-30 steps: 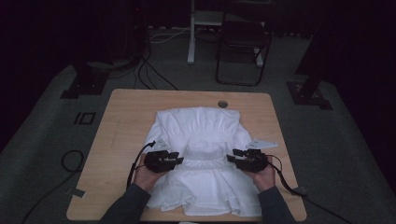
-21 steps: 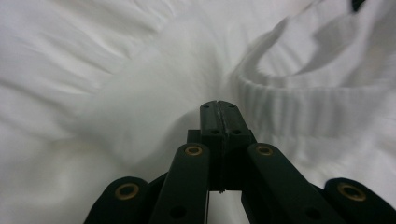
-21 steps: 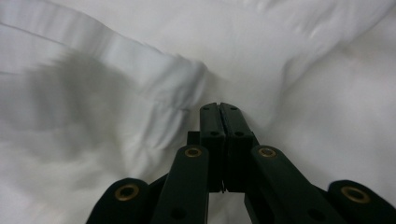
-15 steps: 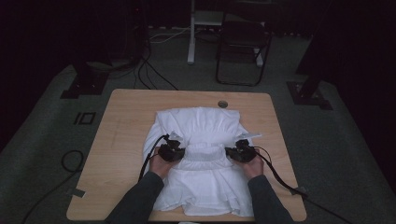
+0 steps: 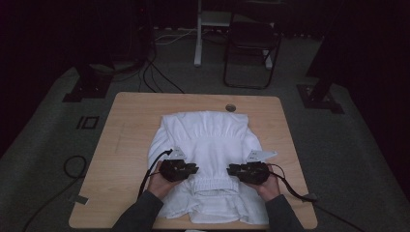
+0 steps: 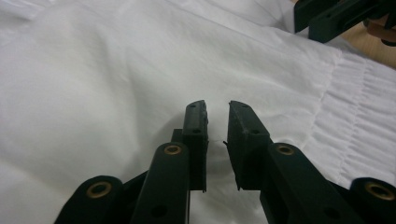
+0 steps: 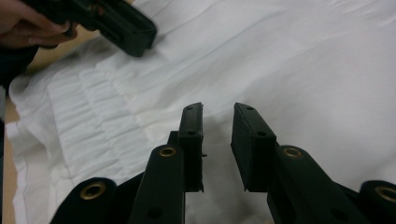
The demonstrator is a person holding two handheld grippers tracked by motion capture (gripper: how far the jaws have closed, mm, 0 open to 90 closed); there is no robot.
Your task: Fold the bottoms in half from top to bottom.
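Grippers [image 5: 193,169] [image 5: 232,169] slightly parted over garment [image 5: 212,140]

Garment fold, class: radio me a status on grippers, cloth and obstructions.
Left gripper and right gripper jaws just opened a little, nothing pinched. White garment part-folded on table, ribbed hem between grippers. Nothing in the way.

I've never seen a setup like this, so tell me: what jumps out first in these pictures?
A white garment lies spread over the middle of a wooden table, bright against the dark room. At its near edge a person's hands hold two black tools, the left gripper and the right gripper, pointing at each other over a ribbed hem. Both have just opened a little, with nothing pinched between the jaws.
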